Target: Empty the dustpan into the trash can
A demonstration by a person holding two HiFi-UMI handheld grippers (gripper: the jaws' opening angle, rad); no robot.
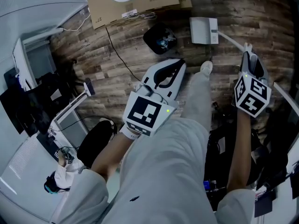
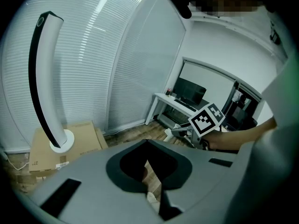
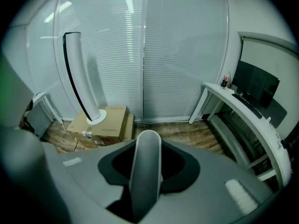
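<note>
A black trash can point(image 1: 160, 37) with something inside stands on the wood floor ahead of me. To its right, apart from it, is the white dustpan point(image 1: 203, 30). Its long white handle point(image 1: 229, 37) curves back to my right gripper point(image 1: 247, 55), which is shut on it. In the right gripper view the handle point(image 3: 145, 171) rises between the jaws of that gripper point(image 3: 147, 143). My left gripper point(image 1: 175, 66) hangs over my knees, pointing toward the trash can, tips together and holding nothing. The left gripper view looks past that gripper point(image 2: 147, 141) at floor and a shoe.
Cardboard boxes point(image 1: 135, 1) lie by the far wall, and a tall tower fan point(image 3: 81, 78) stands on them. A black cable point(image 1: 117, 50) runs across the floor. A white desk point(image 3: 243, 106) is at the right, and a cluttered desk point(image 1: 32, 125) at the left. My legs point(image 1: 196, 97) fill the near ground.
</note>
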